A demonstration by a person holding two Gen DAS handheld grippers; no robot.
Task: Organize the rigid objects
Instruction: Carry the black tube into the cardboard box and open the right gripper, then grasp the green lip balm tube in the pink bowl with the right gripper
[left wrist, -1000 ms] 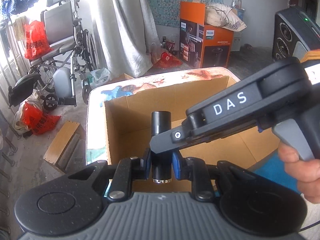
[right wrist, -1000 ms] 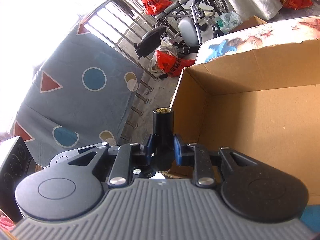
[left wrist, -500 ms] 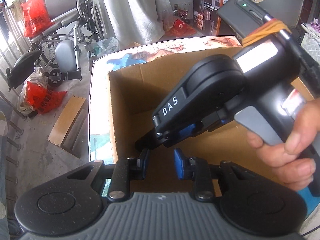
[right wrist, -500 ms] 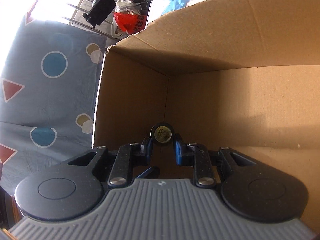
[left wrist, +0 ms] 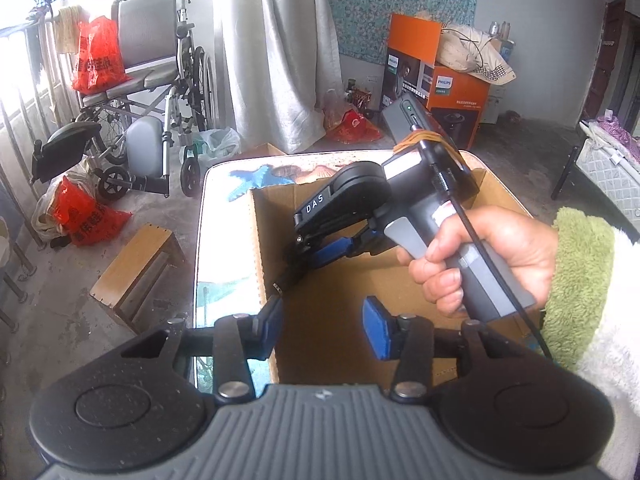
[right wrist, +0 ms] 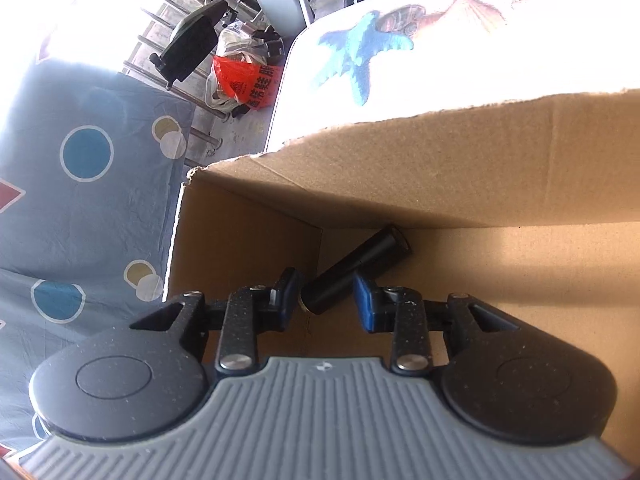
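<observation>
The room is a cluttered living space: a wheelchair (left wrist: 152,80) stands by the bright window, red plastic bags (left wrist: 96,64) hang and lie near it, a grey curtain (left wrist: 280,52) falls behind, and an orange appliance box (left wrist: 432,80) stands against the far wall. A table (left wrist: 224,184) with a sea-animal print carries an open cardboard box (left wrist: 320,300).

In the right wrist view, the black cylinder (right wrist: 356,268) lies tilted in the far left corner of the box, its upper end leaning against the wall. The right gripper (right wrist: 326,298) is opening its jaws; the cylinder's lower end is between the blue pads, and they seem to have let go of it. The left gripper (left wrist: 322,330) is also opening, with nothing between its jaws, above the near edge of the box.

I think the risk is this: the cylinder is round and only leaning, so it may roll or slide down when the pads leave. If the right gripper lifts out carelessly, 1 pad may catch the cylinder and drag it. The 2 grippers are near each other and could collide.
</observation>
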